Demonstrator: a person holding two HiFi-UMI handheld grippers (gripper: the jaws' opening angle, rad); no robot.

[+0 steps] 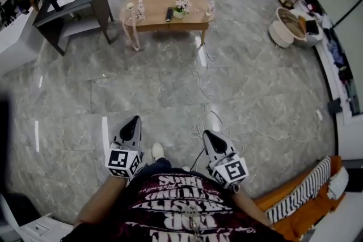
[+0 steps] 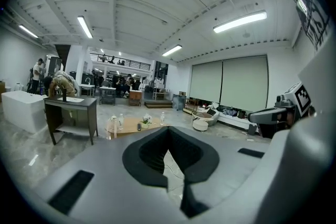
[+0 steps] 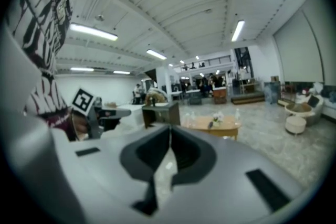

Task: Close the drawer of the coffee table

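**Q:** Where is the coffee table?

**A:** The coffee table (image 1: 164,18) is a low, light wooden piece at the far side of the room, near the top centre of the head view. Its long axis runs left to right, so it faces the person broadside. Bottles (image 1: 140,9) and a small potted plant (image 1: 180,8) stand on top. The drawer itself is too small to make out from here, so I can't tell which side it opens on.

**Q:** What lies between it and the grippers?

**A:** A wide stretch of grey marble floor (image 1: 113,93) with loose cables (image 1: 199,79) trailing across it. A dark side table (image 1: 74,5) stands off to the coffee table's left.

**Q:** And the grippers?

**A:** Both are held low, close to the person's body and well apart from the table, pointing roughly towards it. The left gripper (image 1: 134,121) has its jaws pressed together on nothing. The right gripper (image 1: 206,134) is the same, closed and empty.

**Q:** Which is nearer?

**A:** Neither, clearly. The table sits straight ahead, about midway between their lines. I'd judge the whole gap must be crossed before either can push the drawer.
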